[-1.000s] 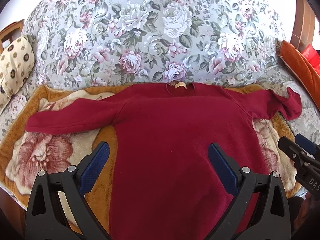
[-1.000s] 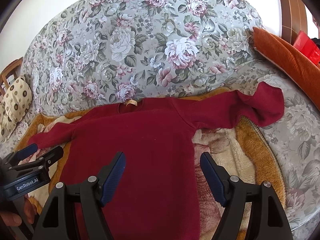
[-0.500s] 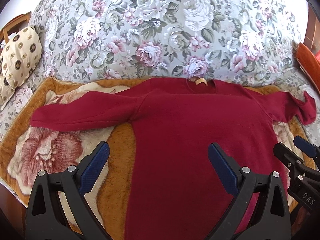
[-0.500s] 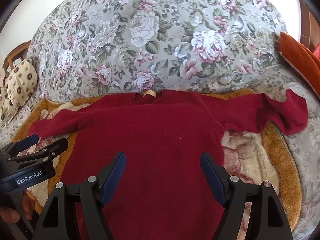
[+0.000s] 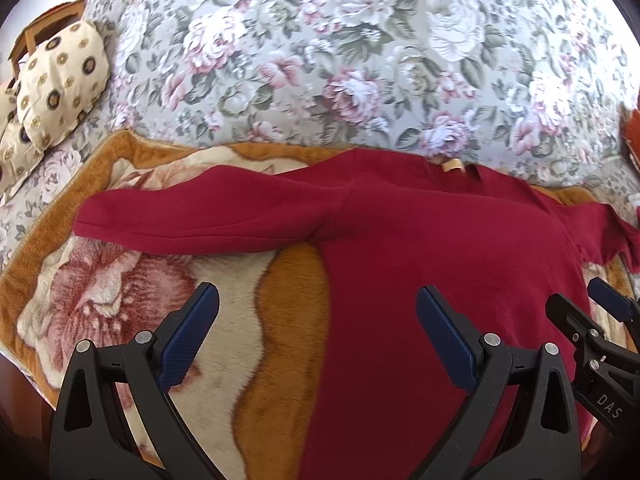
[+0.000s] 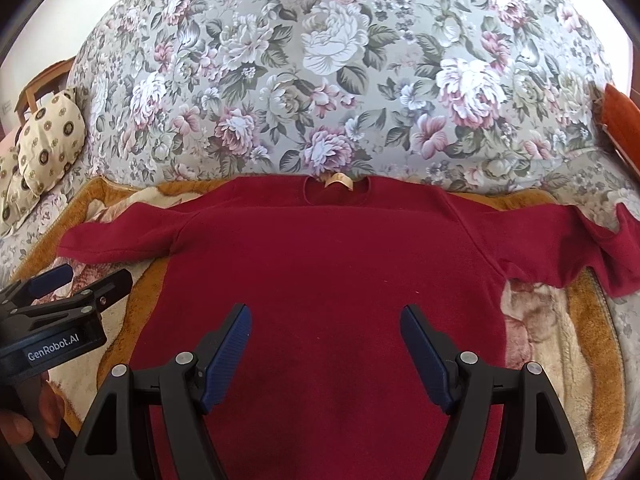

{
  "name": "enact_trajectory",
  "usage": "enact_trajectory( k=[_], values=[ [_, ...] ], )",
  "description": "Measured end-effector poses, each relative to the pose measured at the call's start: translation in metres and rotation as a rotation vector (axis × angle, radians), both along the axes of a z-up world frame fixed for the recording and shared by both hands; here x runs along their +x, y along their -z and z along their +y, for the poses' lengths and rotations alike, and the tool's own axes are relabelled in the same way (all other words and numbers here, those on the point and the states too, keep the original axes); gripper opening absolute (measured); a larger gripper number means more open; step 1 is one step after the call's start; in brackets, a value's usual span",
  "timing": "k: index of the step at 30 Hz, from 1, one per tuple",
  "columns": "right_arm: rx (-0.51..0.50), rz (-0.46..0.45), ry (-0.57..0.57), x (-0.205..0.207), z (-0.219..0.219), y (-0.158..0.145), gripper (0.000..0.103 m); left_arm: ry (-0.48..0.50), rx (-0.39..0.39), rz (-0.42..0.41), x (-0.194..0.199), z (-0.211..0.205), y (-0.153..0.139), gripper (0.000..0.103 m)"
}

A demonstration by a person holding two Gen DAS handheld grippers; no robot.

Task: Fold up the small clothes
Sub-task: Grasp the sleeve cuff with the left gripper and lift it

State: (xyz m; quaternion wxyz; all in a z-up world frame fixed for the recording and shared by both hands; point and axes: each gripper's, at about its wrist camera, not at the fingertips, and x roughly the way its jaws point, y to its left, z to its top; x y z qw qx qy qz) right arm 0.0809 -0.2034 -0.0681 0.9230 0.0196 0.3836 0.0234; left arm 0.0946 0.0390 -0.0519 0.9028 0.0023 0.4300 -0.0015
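Note:
A dark red long-sleeved sweater (image 5: 420,248) lies flat, front up, on a plush blanket, neckline away from me, both sleeves spread out. It also shows in the right wrist view (image 6: 328,264). My left gripper (image 5: 318,332) is open and empty above the sweater's left side edge and the blanket. My right gripper (image 6: 326,344) is open and empty above the sweater's lower middle. Each gripper shows in the other's view: the right one (image 5: 600,320) and the left one (image 6: 80,284). The right sleeve end (image 6: 624,256) is bent over.
The orange and cream blanket (image 5: 224,320) covers a floral sofa seat; the floral backrest (image 6: 340,80) rises behind. A cream patterned cushion (image 5: 60,84) sits at the far left. An orange cushion (image 6: 622,120) is at the right edge.
Both grippers have shifted left over the sweater; the left view now shows more of the left sleeve and blanket. The sweater has not moved. Both grippers stay open.

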Motion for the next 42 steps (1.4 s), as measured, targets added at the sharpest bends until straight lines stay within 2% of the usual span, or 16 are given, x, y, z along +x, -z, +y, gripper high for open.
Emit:
enact_trajectory(
  k=[7, 13, 16, 19, 24, 25, 26, 28, 29, 30, 31, 32, 36, 42],
  values=[
    [-0.036, 0.007, -0.057, 0.029, 0.024, 0.009, 0.075, -0.095, -0.015, 0.016, 0.02, 0.041, 0.011, 0.1],
    [-0.018, 0.037, -0.098, 0.059, 0.043, 0.022, 0.075, -0.226, -0.029, 0.046, 0.042, 0.103, 0.024, 0.1],
    [-0.018, 0.041, -0.116, 0.072, 0.052, 0.029, 0.075, -0.339, -0.101, 0.064, 0.051, 0.149, 0.031, 0.1],
    [-0.019, 0.065, -0.121, 0.084, 0.058, 0.038, 0.075, -0.474, -0.207, 0.076, 0.06, 0.196, 0.041, 0.1],
    [-0.014, 0.093, -0.144, 0.092, 0.063, 0.05, 0.075, -0.658, -0.362, 0.052, 0.074, 0.256, 0.056, 0.1],
    [-0.015, 0.099, -0.147, 0.093, 0.064, 0.053, 0.075, -0.679, -0.394, 0.056, 0.078, 0.263, 0.061, 0.097],
    [-0.015, 0.106, -0.147, 0.094, 0.063, 0.055, 0.075, -0.688, -0.428, 0.061, 0.086, 0.27, 0.068, 0.089],
    [-0.005, 0.116, -0.142, 0.094, 0.06, 0.058, 0.075, -0.687, -0.454, 0.082, 0.098, 0.277, 0.079, 0.075],
    [0.004, 0.118, -0.138, 0.094, 0.058, 0.059, 0.075, -0.694, -0.416, 0.062, 0.102, 0.277, 0.079, 0.064],
    [0.012, 0.117, -0.133, 0.093, 0.056, 0.059, 0.075, -0.683, -0.392, 0.04, 0.104, 0.275, 0.077, 0.05],
    [0.017, 0.115, -0.129, 0.093, 0.054, 0.058, 0.075, -0.654, -0.386, 0.045, 0.11, 0.273, 0.077, 0.014],
    [0.019, 0.113, -0.125, 0.092, 0.052, 0.057, 0.075, -0.625, -0.396, 0.068, 0.115, 0.271, 0.077, 0.007],
    [0.024, 0.085, -0.116, 0.085, 0.041, 0.046, 0.075, -0.544, -0.378, -0.01, 0.107, 0.245, 0.044, 0.007],
    [0.05, 0.035, -0.043, 0.072, 0.004, 0.023, 0.075, -0.28, -0.428, -0.136, 0.095, 0.146, -0.034, 0.007]
  ],
)
